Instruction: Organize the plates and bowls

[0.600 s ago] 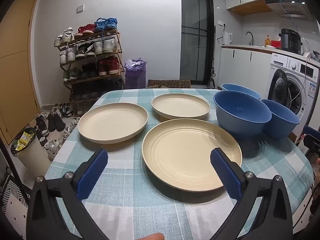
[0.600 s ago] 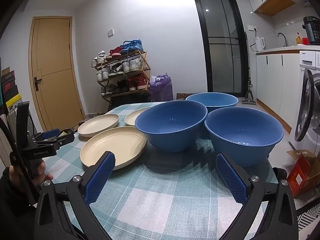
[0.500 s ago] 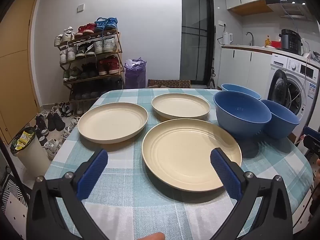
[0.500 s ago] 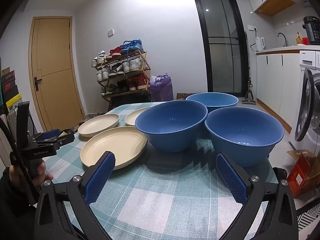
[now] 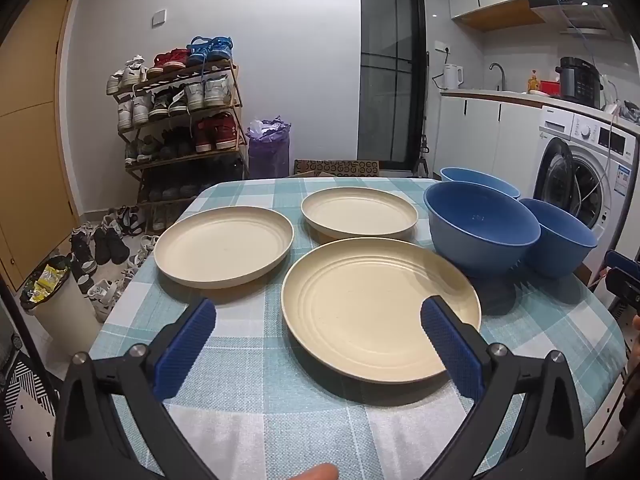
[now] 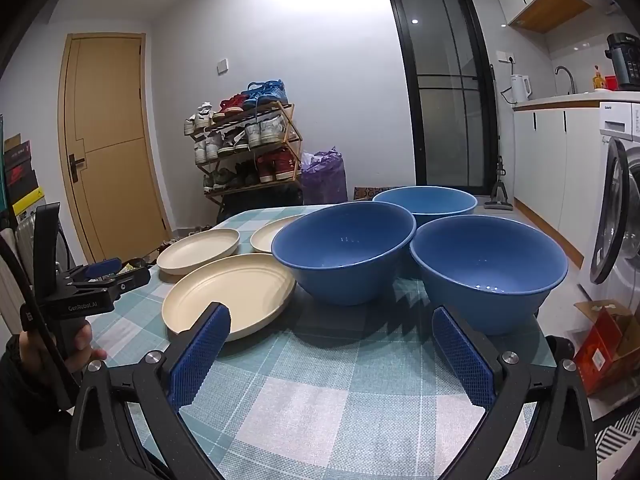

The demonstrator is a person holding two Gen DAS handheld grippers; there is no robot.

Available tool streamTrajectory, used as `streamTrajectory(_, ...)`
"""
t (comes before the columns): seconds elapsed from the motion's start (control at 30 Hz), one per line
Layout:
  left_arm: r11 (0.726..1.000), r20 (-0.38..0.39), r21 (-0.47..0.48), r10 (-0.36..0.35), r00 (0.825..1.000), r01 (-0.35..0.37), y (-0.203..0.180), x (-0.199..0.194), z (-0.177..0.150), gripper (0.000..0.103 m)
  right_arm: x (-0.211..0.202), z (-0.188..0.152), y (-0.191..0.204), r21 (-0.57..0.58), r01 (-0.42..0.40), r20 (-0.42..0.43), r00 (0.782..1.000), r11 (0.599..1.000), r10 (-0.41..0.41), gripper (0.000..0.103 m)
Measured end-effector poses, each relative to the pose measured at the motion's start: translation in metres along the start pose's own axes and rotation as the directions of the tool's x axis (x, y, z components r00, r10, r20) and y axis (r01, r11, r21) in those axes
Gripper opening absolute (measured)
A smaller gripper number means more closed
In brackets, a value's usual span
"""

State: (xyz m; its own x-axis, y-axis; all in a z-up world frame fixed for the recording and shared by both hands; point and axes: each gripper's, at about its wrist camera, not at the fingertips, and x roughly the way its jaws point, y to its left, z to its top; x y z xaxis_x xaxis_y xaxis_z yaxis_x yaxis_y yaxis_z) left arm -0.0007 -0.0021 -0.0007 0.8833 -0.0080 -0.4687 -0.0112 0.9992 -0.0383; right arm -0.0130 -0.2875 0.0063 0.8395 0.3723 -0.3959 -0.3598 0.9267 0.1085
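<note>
From the left wrist view, the left gripper (image 5: 318,326) hung over the near edge of the worktop (image 5: 256,396), jaws spread wide and released, nothing between them. Its right finger covered part of the near rim of the nearest plate (image 5: 376,306). A second plate (image 5: 224,250) lay to the far left of it and a third plate (image 5: 358,212) farther back, the three close together but apart. To the right stood the middle bowl (image 5: 480,230), with the right bowl (image 5: 560,242) partly behind it and the far bowl (image 5: 478,178) showing only its rim. The right gripper (image 5: 622,276) was cut off at the right edge, so its jaws could not be read there.

From the right wrist view, the right gripper (image 6: 330,338) also had its jaws released and wide, empty, above the checked cloth. The middle bowl (image 6: 344,252) hid the right side of the third plate (image 6: 274,234) and most of the far bowl (image 6: 426,200); the right bowl (image 6: 488,268) stood just beside both. The nearest plate (image 6: 232,290) was partly covered by the left finger. At the left edge a hand (image 6: 76,344) held the left gripper (image 6: 100,274), seen side-on, beside the second plate (image 6: 198,250).
</note>
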Motion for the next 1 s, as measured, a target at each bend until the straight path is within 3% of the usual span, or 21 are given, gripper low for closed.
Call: streamTrajectory(1.0,1.0,-0.001,0.0,-0.012,1.0,0.012,-0.0041,-0.0026,0.0039,0.103,-0.0016,0.0006,-0.0004,0.004,0.001,-0.002,1.0,1.0,-0.001,0.103)
